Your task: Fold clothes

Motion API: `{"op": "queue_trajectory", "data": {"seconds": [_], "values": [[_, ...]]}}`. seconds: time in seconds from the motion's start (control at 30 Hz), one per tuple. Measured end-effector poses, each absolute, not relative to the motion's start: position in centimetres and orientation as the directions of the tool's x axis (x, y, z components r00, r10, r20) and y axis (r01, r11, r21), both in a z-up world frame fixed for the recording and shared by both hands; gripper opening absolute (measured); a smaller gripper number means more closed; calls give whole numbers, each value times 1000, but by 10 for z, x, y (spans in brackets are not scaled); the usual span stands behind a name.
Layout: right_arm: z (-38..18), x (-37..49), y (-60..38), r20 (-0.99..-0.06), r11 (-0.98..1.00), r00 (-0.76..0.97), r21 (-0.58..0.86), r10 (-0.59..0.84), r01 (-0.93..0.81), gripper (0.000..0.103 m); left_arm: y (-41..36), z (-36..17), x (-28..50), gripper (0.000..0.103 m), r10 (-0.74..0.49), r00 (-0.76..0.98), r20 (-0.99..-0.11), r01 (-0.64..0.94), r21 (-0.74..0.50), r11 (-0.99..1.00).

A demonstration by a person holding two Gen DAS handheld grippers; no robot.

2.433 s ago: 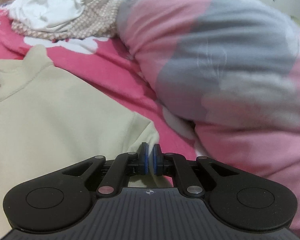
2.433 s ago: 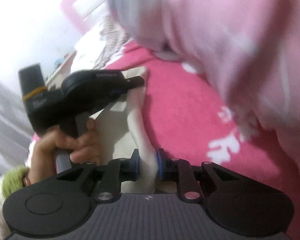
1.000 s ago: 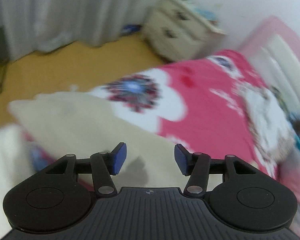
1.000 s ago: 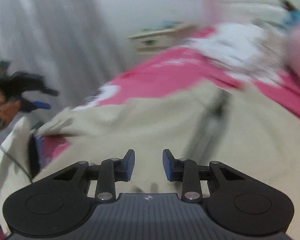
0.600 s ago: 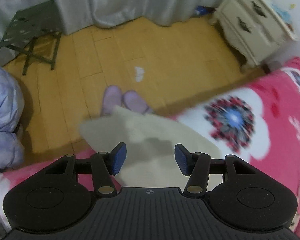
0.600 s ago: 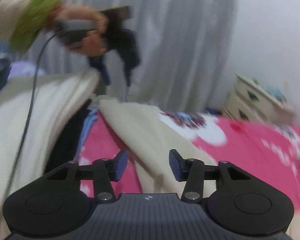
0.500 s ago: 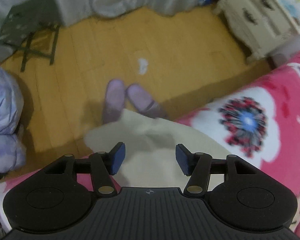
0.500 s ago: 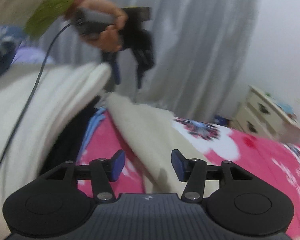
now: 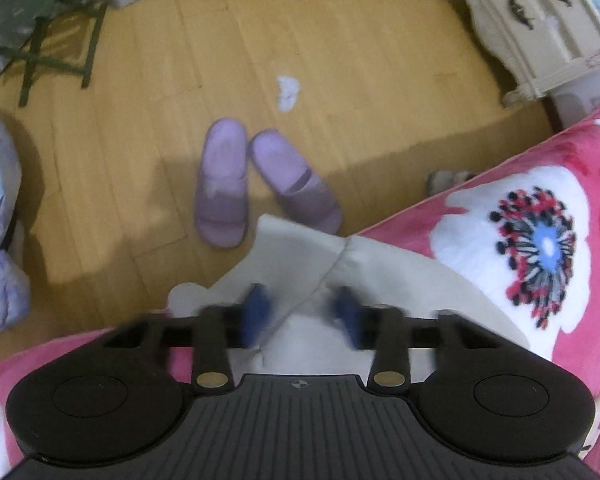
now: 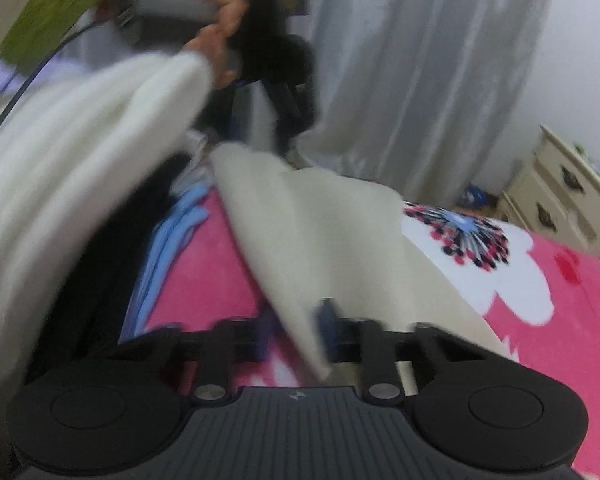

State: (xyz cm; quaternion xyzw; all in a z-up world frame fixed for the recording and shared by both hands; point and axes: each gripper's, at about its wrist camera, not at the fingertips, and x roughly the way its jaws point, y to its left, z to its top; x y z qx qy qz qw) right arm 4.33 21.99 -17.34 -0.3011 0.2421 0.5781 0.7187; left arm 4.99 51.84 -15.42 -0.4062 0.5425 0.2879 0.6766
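A cream garment lies on the pink flowered bedspread, one end hanging over the bed's edge above the floor. My left gripper points down at that end. Its blurred jaws are closing with the cream fabric between them, and a gap still shows. In the right wrist view the same garment runs away across the bedspread. My right gripper is at its near edge. Its jaws are closing around that edge, and the right pad is against the cloth. A hand holds the left gripper over the far end.
Two lilac slippers and a white scrap lie on the wooden floor. A cream nightstand stands beside the bed and a green folding stool at the far left. A white sleeve and blue-and-dark clothing fill the left.
Both pairs of jaws have narrowed over the cream fabric. The left gripper has sunk toward the hanging end. The right gripper has come closer to the garment's edge.
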Motion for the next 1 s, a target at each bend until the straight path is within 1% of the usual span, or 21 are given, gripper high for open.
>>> {"op": "queue_trajectory", "data": {"seconds": [0.03, 0.1, 0.27, 0.37, 0.47, 0.63, 0.73, 0.87, 0.93, 0.97, 1.0], "values": [[-171, 45, 218, -688, 169, 218, -139, 692, -976, 10, 517, -151, 51, 14, -37, 253, -967, -825, -235, 514], [-163, 48, 213, -670, 201, 223, -111, 708, -973, 9, 513, -139, 53, 10, 4, 275, -961, -810, -230, 539], [-142, 55, 198, -617, 281, 238, -29, 750, -959, 9, 497, -90, 56, 8, 88, 371, -925, -774, -255, 580], [-130, 61, 183, -578, 343, 251, 53, 777, -938, 9, 475, -52, 59, 8, 124, 462, -878, -725, -293, 623], [-120, 67, 165, -531, 416, 285, 143, 798, -898, 9, 447, -11, 61, 8, 130, 558, -820, -660, -343, 668], [-106, 68, 127, -439, 514, 371, 270, 818, -814, 9, 385, 42, 64, 8, 99, 702, -705, -522, -415, 745], [-101, 61, 107, -408, 549, 409, 329, 816, -768, 9, 343, 58, 69, 8, 30, 755, -654, -422, -450, 787], [-99, 51, 84, -391, 581, 444, 382, 806, -718, 9, 279, 62, 78, 8, -77, 788, -611, -271, -456, 848], [-99, 47, 71, -402, 589, 441, 417, 802, -692, 12, 249, 61, 79, 8, -133, 792, -596, -196, -455, 869], [-99, 47, 63, -416, 593, 431, 446, 801, -671, 18, 237, 58, 79, 8, -154, 791, -592, -165, -449, 878], [-100, 47, 53, -429, 596, 420, 477, 799, -646, 37, 224, 55, 77, 8, -179, 789, -587, -131, -446, 885]]}}
